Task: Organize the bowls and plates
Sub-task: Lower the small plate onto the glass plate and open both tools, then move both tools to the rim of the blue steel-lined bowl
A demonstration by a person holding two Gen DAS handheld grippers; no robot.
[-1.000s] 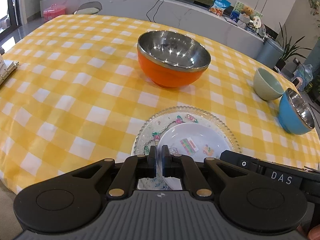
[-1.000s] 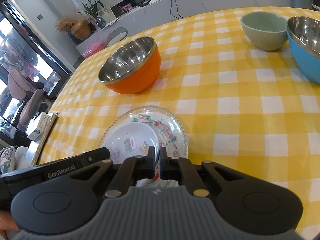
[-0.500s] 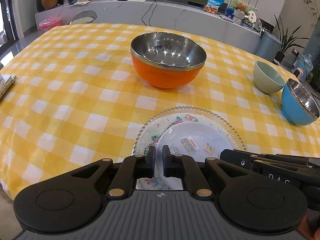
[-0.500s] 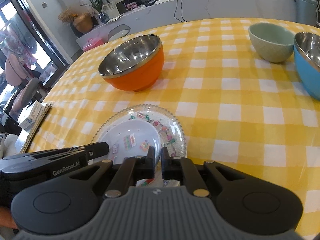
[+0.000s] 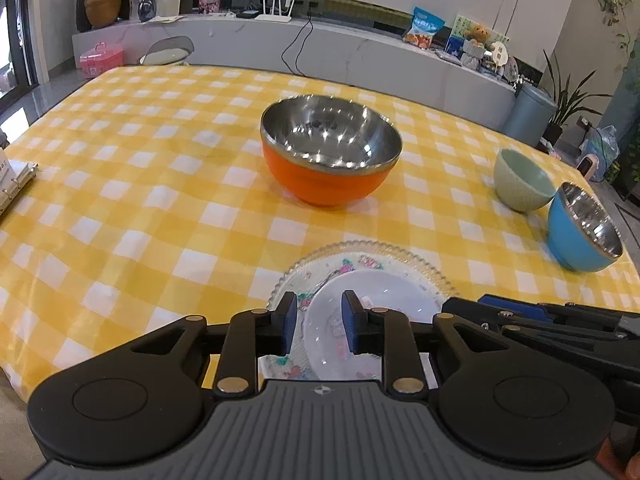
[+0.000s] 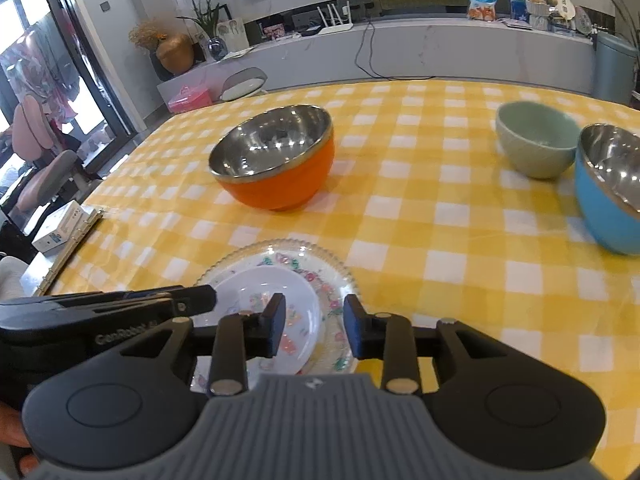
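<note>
You're looking at a glossy checked tablecloth (image 5: 132,208) filling mid-frame. The orange bowl (image 5: 330,152) at centre and the blue bowl (image 5: 582,228) at right have shiny metal linings. At lower centre, a smooth white plate (image 5: 372,300) lies on a clear, bead-edged glass plate (image 5: 320,264).

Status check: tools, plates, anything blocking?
Both tools, left and right, just opened, holding nothing. White plate on glass plate. Nothing blocking.

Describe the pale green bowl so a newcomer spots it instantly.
On the yellow checked tablecloth, look to the far right, past the big orange bowl. The pale green bowl sits just behind the blue bowl. It is the smallest and has no steel lining.
</note>
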